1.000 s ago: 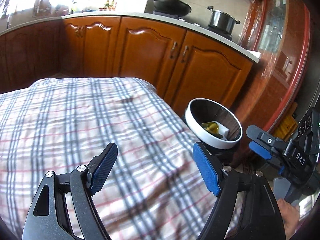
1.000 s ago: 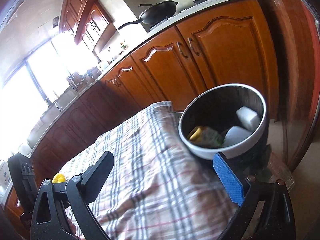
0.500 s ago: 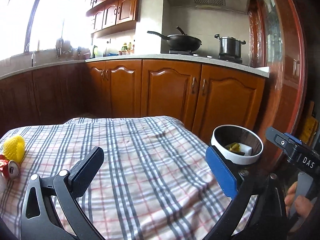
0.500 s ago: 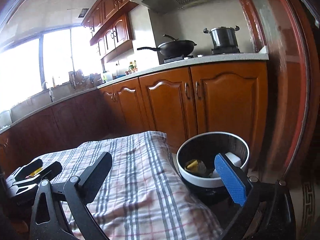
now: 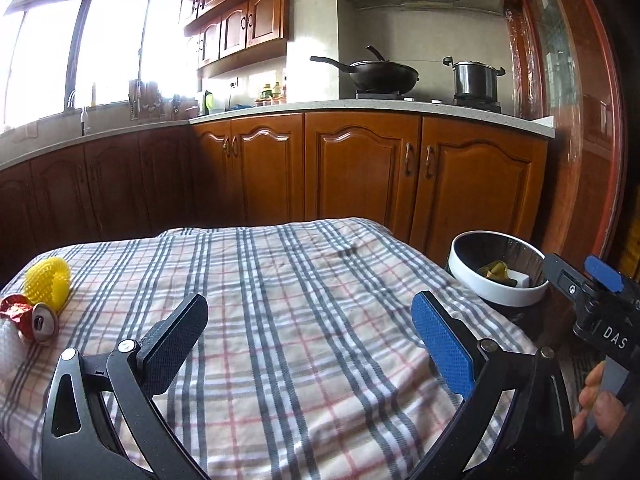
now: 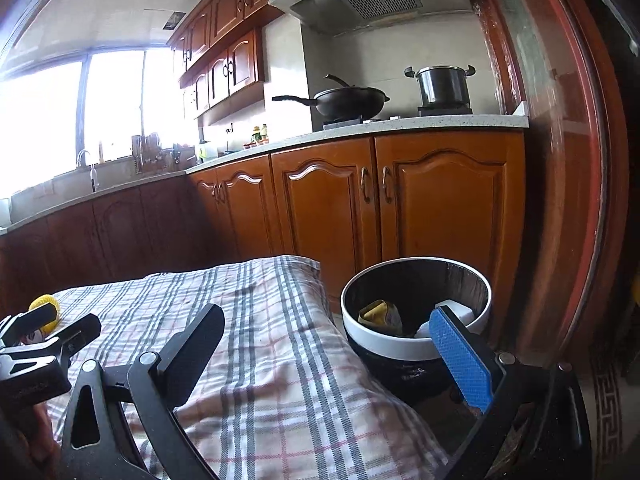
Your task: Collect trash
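On the plaid tablecloth [image 5: 300, 272], at its left edge, lie a yellow mesh ball [image 5: 48, 282], a crushed red can [image 5: 30, 318] and something white [image 5: 8, 350], cut off by the frame. My left gripper [image 5: 310, 312] hangs open over the middle of the cloth, holding nothing, well right of those pieces. A dark bin with a white rim [image 5: 496, 300] stands off the table's right corner, holding a yellowish wrapper [image 5: 496, 269] and white scraps. My right gripper [image 6: 326, 320] is open and empty, between the cloth [image 6: 272, 308] and the bin [image 6: 384, 344].
Wooden kitchen cabinets [image 5: 360, 176] run behind the table, with a wok [image 5: 380, 70] and a pot [image 5: 476, 78] on the counter. A red-brown door frame [image 5: 580, 160] stands close on the right. The left gripper [image 6: 40, 332] shows at the right wrist view's left edge.
Both views have tilted up and levelled out. The left view swung left, bringing the yellow ball and red can into sight. The left jaws spread wider early on.
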The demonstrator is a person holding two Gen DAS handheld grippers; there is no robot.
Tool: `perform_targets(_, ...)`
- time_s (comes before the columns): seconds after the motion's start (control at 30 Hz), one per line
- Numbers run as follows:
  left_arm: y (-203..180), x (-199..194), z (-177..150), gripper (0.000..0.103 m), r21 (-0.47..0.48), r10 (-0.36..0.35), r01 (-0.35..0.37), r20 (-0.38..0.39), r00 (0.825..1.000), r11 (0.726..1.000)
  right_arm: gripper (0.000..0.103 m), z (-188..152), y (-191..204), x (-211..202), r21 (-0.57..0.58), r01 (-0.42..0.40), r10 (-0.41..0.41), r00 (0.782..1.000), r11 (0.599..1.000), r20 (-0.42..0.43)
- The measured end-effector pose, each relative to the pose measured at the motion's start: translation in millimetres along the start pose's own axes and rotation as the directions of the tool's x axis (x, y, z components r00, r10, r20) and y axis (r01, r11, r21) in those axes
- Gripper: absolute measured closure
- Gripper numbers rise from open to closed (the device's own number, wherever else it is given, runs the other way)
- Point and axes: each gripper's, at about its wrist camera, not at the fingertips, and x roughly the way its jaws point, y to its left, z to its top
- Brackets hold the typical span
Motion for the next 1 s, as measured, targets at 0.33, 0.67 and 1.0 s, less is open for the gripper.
perform_targets(0.33,-3.2,-3.6,-3.3,0.000,0.027,0.032,-0.032,0.003,0.999,0.999,0.000,-2.2,7.1,-0.1,-0.023,-0.010,0.010,1.000,1.000,-0.004)
perform_targets(0.67,-2.3,-4.4,-4.1,0.000,0.018,0.031,-0.031,0.001,1.000,0.999,0.000,-2.6,8.3,-2.7,-0.017,-0.012,0.012,1.000,1.000,-0.003)
perform_targets(1.0,-1.5,-4.6,-4.0,0.000,0.018,0.022,-0.022,-0.001,1.000,1.000,0.000,-1.9,8.5,-4.7,-0.011,-0.018,0.018,1.000,1.000,0.000)
